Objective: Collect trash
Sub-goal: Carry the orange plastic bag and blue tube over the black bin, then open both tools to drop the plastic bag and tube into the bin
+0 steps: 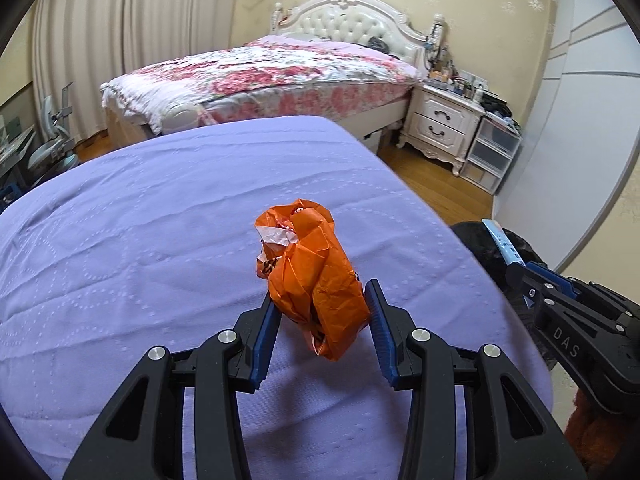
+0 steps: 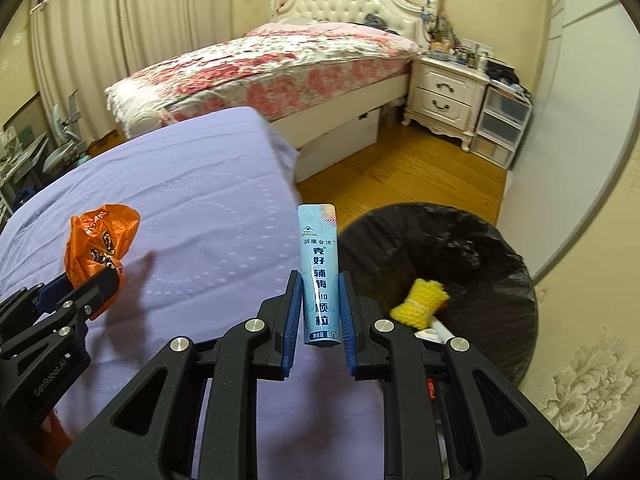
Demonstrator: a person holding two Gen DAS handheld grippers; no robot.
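— What am I carrying, relative to the bin (image 2: 496,240)?

— My right gripper (image 2: 320,300) is clamping a light, stiffish blue sachet (image 2: 318,264) beside its rim; my left gripper (image 1: 324,312) is pinching a crumpled orange wrapper (image 1: 316,276), soft and slippery, farther away over the purple cover (image 1: 160,216).

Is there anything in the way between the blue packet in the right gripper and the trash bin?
Nothing visible blocks it. The blue packet is clamped in the right gripper, and the black-lined trash bin stands open just to its right. Only a yellow bundle already lies inside the bin.
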